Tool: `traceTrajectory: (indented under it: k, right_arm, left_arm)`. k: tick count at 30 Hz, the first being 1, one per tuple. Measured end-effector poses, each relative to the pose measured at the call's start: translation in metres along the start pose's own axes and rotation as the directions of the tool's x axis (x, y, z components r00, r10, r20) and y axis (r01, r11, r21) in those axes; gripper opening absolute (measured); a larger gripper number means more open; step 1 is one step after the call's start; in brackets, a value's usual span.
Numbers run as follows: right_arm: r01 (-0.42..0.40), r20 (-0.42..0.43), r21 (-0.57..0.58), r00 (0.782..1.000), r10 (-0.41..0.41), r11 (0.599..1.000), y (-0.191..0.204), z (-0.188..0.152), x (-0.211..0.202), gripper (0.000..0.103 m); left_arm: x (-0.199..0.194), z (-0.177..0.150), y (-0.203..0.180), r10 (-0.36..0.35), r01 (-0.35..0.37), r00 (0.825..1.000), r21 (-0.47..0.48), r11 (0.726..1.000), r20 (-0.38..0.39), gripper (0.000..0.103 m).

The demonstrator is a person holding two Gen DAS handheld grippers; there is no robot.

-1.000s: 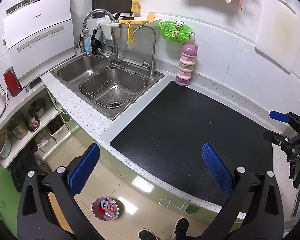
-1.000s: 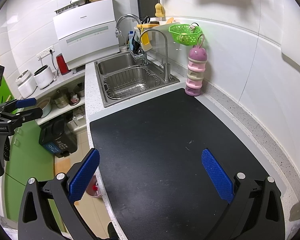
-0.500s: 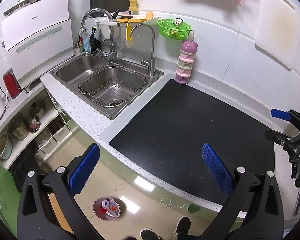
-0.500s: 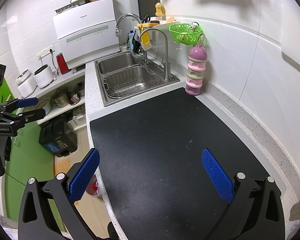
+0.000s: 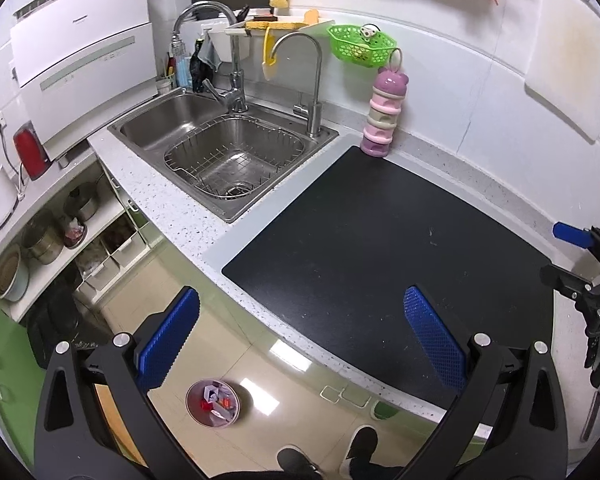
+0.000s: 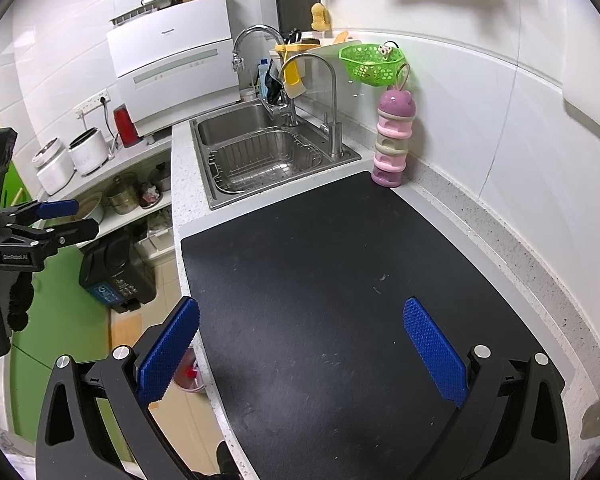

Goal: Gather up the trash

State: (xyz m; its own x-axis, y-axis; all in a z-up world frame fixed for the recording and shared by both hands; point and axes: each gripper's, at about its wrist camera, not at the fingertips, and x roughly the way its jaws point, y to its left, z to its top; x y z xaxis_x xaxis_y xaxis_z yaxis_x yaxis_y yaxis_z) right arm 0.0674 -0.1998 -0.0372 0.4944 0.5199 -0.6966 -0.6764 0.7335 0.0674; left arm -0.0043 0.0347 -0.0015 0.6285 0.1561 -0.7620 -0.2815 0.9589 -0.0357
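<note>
Here the left gripper (image 5: 300, 340) hangs with its blue-padded jaws spread wide and nothing between them, over the front edge of the counter (image 5: 172, 216). Below it and a little to its left, down on the tiled floor, stands a small pink bin (image 5: 213, 402) with red and white scraps of trash (image 5: 216, 400) inside. Ahead of its right finger lies the black mat (image 5: 360, 240), bare apart from a few pale specks. Farther ahead and to the left is the steel sink (image 5: 224, 156) with a wire basket in it, and at the mat's far corner a pink stacked container (image 5: 382, 120) stands upright against the wall. The person's dark shoes (image 5: 328, 456) show at the bottom edge.

The right gripper (image 6: 300, 346) is likewise wide apart and empty, held above the near part of the mat. The bin peeks out just behind its left finger, mostly hidden by the counter edge. A dark waste bin (image 6: 118, 272) sits on the floor off to its left.
</note>
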Motion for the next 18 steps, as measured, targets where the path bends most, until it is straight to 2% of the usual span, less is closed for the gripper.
traceTrajectory:
  k: [4,18]
  right_arm:
    - [-0.001,0.0,0.0,1.0,0.001,1.0,0.0014,-0.0006,0.0,0.098]
    - [-0.002,0.001,0.001,1.0,0.002,1.0,0.006,-0.0032,-0.0032,0.098]
  left_arm:
    - [-0.0028,-0.0027,-0.0017,0.02,-0.02,1.0,0.018,1.0,0.01,0.1]
    - [-0.0068,-0.0026,0.0037,0.016,-0.016,1.0,0.0,1.0,0.01,0.1]
